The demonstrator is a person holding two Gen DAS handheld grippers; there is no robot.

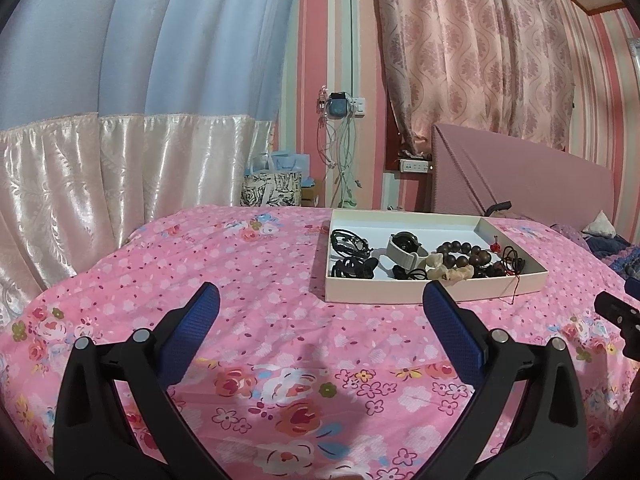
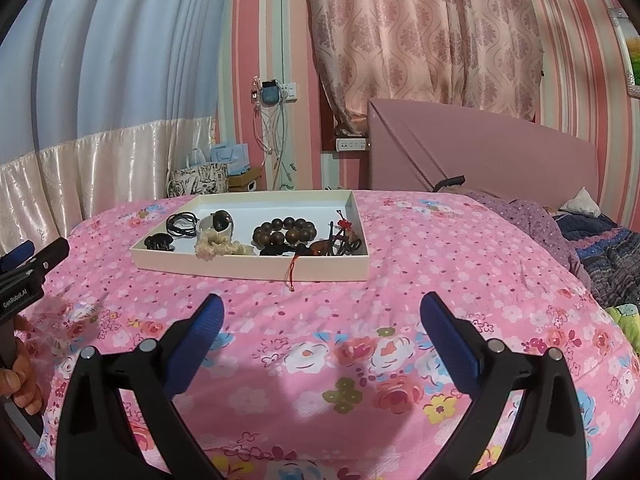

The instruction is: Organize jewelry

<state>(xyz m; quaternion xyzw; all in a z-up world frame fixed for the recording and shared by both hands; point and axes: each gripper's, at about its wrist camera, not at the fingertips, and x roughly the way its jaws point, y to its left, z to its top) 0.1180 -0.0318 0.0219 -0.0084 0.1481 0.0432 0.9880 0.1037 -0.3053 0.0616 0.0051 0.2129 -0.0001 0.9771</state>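
A shallow white cardboard tray [image 2: 256,270] is set on the pink floral bedspread [image 2: 360,320], holding round wooden beads [image 2: 285,231], a fuzzy cream scrunchie [image 2: 218,246] and tangled black cords, hard to separate. The left gripper [image 1: 320,300] and right gripper [image 2: 322,308] are held spread wide, empty, near the tray. "GenRobot.AI" is read on the left one.

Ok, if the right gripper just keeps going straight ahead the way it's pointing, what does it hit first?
Probably the near wall of the white tray, around where the red cord hangs over it. The right gripper is open over bare bedspread; depth is hard to judge.
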